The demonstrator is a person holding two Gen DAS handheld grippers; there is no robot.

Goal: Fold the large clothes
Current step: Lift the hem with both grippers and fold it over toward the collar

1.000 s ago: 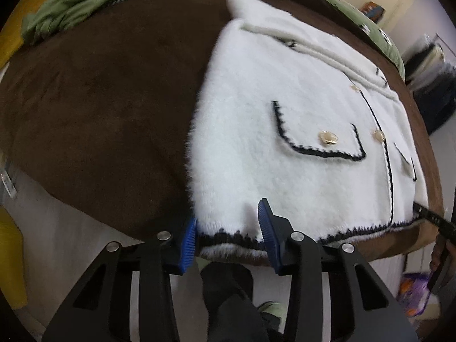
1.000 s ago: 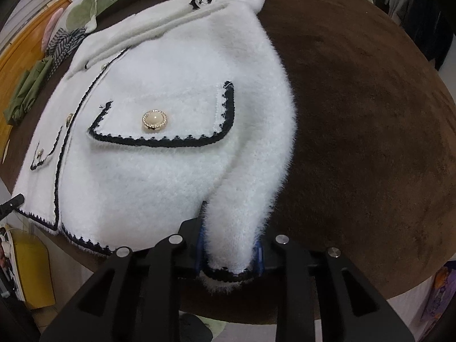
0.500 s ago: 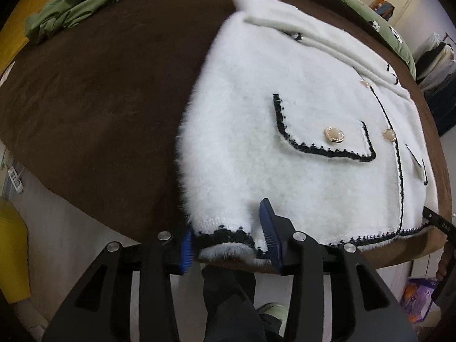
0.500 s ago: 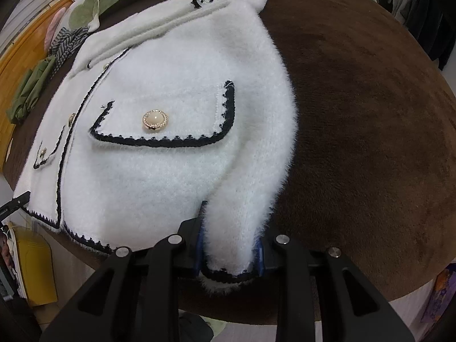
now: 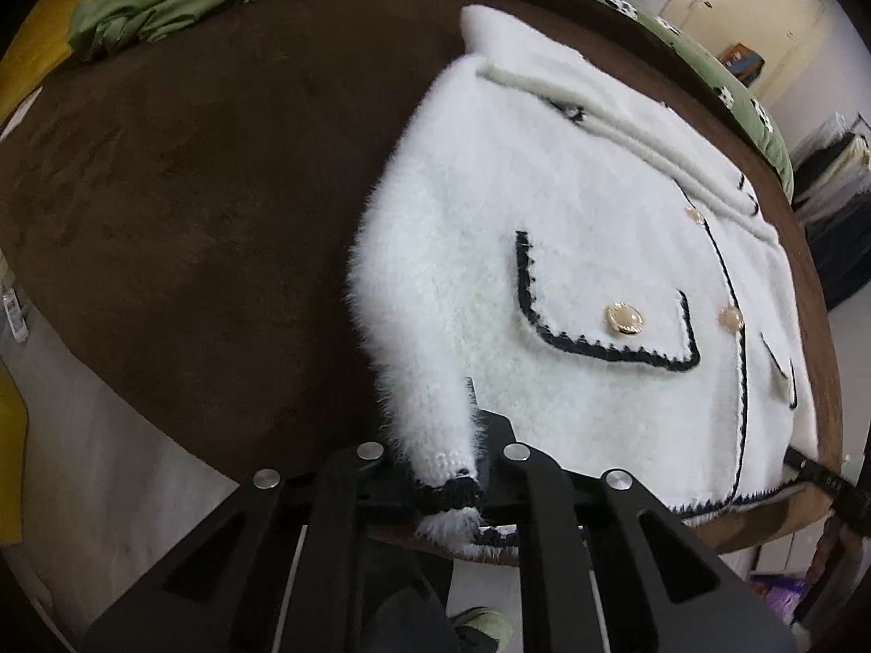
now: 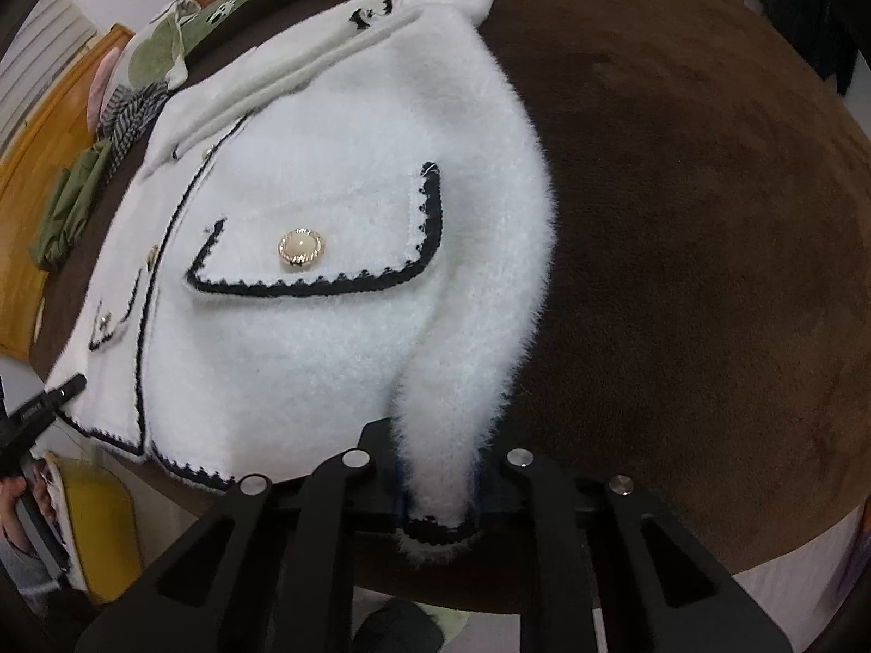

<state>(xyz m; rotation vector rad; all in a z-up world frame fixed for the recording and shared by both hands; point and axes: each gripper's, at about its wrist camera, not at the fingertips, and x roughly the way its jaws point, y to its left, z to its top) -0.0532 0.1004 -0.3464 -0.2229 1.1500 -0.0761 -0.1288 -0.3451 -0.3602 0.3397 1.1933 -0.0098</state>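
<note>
Brown suede-like table (image 5: 179, 207) bears white fluffy jacket (image 5: 571, 250) spread flat. Green garments (image 5: 158, 5) heaped at 11 o'clock. Left gripper (image 5: 443, 468), jaws just closed, clenches left cuff; right gripper (image 6: 438, 490) clamps right cuff. No legible writing.

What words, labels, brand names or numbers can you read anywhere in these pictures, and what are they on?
None can be read.
Other gripper's fingertip: small pale lettering, too blurred to read.
Same kind of marking on the fingertip at the right edge of the left wrist view: also unreadable.
White fluffy jacket: no visible label, only black trim and gold buttons.
Brown tabletop: no writing.
</note>
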